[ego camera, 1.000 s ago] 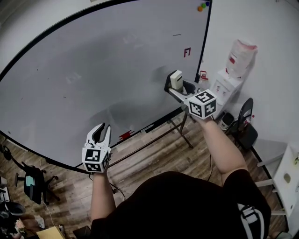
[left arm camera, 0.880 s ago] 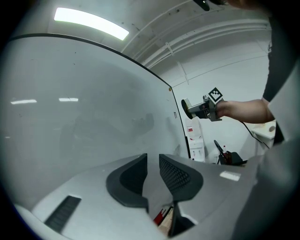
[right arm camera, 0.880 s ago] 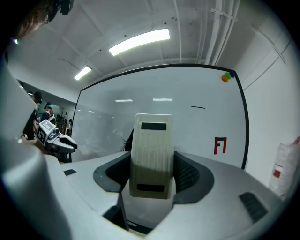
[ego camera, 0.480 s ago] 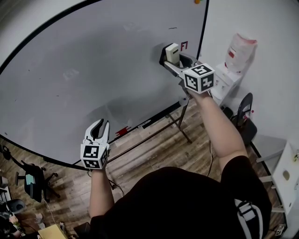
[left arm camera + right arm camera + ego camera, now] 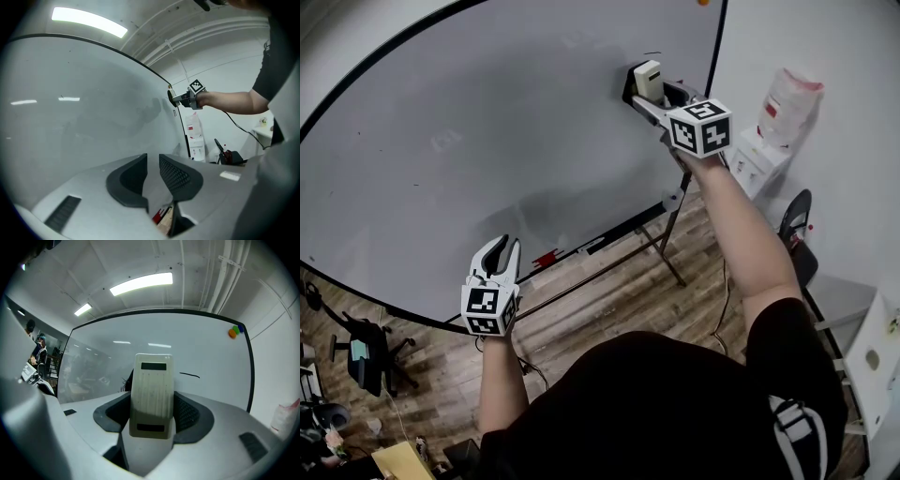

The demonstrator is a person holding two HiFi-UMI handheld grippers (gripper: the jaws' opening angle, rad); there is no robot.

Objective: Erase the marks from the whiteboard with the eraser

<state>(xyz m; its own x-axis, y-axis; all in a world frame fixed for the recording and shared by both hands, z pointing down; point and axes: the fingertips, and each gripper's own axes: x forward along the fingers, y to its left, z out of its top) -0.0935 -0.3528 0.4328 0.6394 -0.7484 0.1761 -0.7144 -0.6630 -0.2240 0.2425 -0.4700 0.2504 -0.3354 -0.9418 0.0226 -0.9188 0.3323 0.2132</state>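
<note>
The big whiteboard [image 5: 487, 122] fills the head view. My right gripper [image 5: 652, 86] is raised at the board's upper right, shut on the cream eraser [image 5: 648, 80], which stands upright between the jaws, close to the board. In the right gripper view the eraser [image 5: 151, 394] stands in front of the whiteboard [image 5: 206, 357], with a short black stroke [image 5: 189, 375] just to its right. My left gripper [image 5: 501, 253] hangs low by the board's bottom edge, its jaws a narrow gap apart with nothing between them. From the left gripper view, the right gripper [image 5: 180, 98] shows far off against the whiteboard [image 5: 70, 122].
Orange and blue magnets [image 5: 234, 331] sit in the board's top right corner. A water dispenser [image 5: 769, 131] and a dark chair [image 5: 797, 239] stand right of the board. The board's stand legs [image 5: 666, 253] cross the wooden floor. An office chair [image 5: 361, 361] is at lower left.
My right gripper has carried the eraser up and toward the board's upper right. The small red mark seen earlier is now hidden behind it. The left gripper has hardly moved.
</note>
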